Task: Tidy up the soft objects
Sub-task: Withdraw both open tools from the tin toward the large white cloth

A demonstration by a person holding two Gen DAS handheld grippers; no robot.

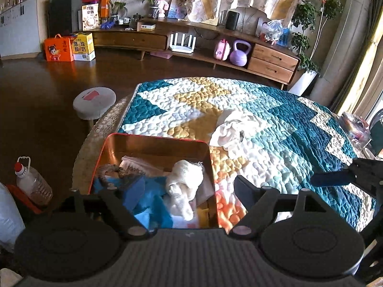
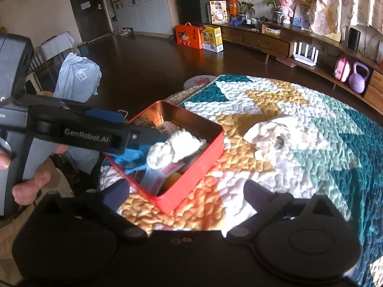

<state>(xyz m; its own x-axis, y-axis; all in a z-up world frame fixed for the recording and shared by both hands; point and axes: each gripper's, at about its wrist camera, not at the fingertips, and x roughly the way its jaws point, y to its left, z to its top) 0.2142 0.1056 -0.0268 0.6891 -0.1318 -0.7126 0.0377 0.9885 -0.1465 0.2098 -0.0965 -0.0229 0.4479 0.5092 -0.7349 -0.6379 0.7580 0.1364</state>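
**Two grippers wide apart over the red tin**

Two grippers are in our hands, and both stand with their jaws spread and nothing between them. From the left wrist camera, our left gripper (image 1: 191, 191) hangs over the near end of the red tin (image 1: 153, 137), one finger above the tin's contents and the other above the quilt (image 1: 275, 110) just outside the tin's right wall. From the right wrist camera, our right gripper (image 2: 186, 195) sits lower on the quilt side, with the tin's near corner showing in the gap between its fingers. Neither gripper presses on anything.

Inside the tin we see a rolled white cloth (image 1: 185, 181) lying on top of a blue cloth (image 1: 153, 205), a brownish braided loop (image 1: 112, 171) near the left wall, and a pale packet with print behind them. From the right wrist view a yellow-orange round thing (image 2: 171, 180) peeks out at the tin's near end, beside a pink and white packet; we cannot tell what it is.

On the quilt, well apart from the tin, lies a crumpled white cloth (image 1: 233, 130) with a small dark spot on it, untouched.

From the right wrist view the left gripper reaches in from the left over the tin, and a person's fingers (image 2: 28, 189) wrap its grey handle. A round grey stool (image 1: 94, 102) stands on the dark floor beyond the quilt, and a plastic bottle (image 1: 32, 181) with a red cap stands on the floor to the left of the tin.
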